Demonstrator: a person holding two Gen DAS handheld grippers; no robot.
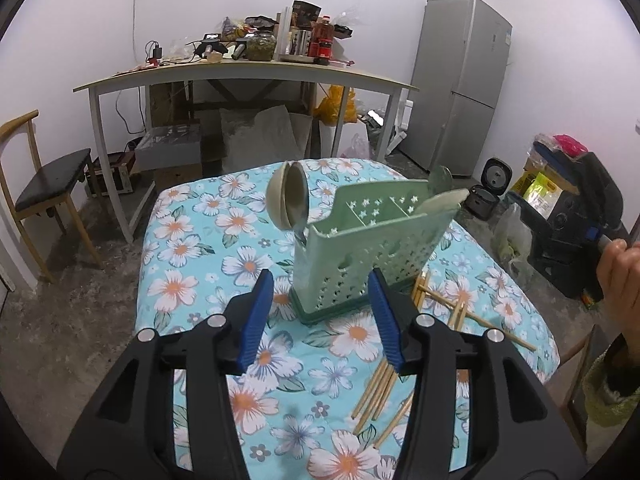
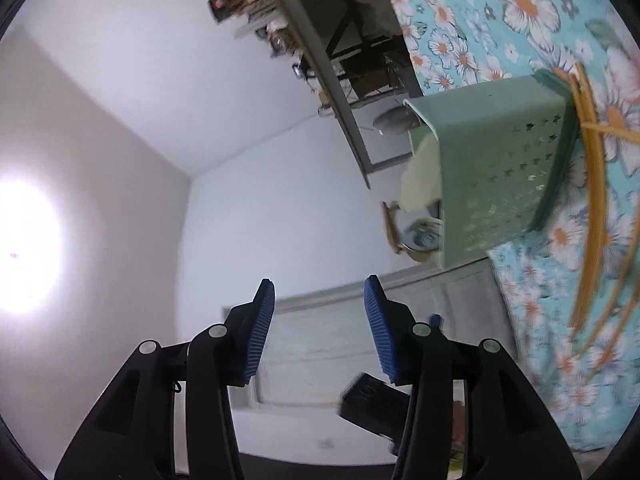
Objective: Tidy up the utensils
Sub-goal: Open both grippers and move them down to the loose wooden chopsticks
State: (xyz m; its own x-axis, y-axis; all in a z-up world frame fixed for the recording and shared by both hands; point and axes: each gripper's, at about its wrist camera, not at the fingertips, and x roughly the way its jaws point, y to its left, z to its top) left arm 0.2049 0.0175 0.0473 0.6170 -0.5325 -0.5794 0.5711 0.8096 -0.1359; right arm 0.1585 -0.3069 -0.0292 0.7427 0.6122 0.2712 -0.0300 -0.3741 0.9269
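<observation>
1. Chopsticks point(image 1: 380, 396) lie loose on the floral-clothed table point(image 1: 192, 264), one bundle just in front of the green utensil holder point(image 1: 368, 248) and to its right, under the left gripper point(image 1: 320, 312); a second, crossed cluster point(image 1: 452, 308) rests against the holder's right base.
2. That gripper hovers just short of the holder, its blue fingers point(image 1: 256, 320) apart with nothing between them.
3. The holder stands upright on the cloth and already carries spoons: a beige pair of bowls point(image 1: 289, 200) rising from its left compartment, a pale flat one point(image 1: 440, 202) at its right end.
4. Right of the holder, a hand point(image 1: 618, 276) grips the other tool. The right gripper point(image 2: 320, 320) is rolled on its side and aimed away from the holder toward the wall, fingers parted and empty.
5. Judged from this, the spoons look sorted and the chopsticks remain. The next move calls for lowering a gripper onto the near bundle, closing across the sticks, tipping them upright and dropping them into a free compartment without nudging the light holder.
</observation>
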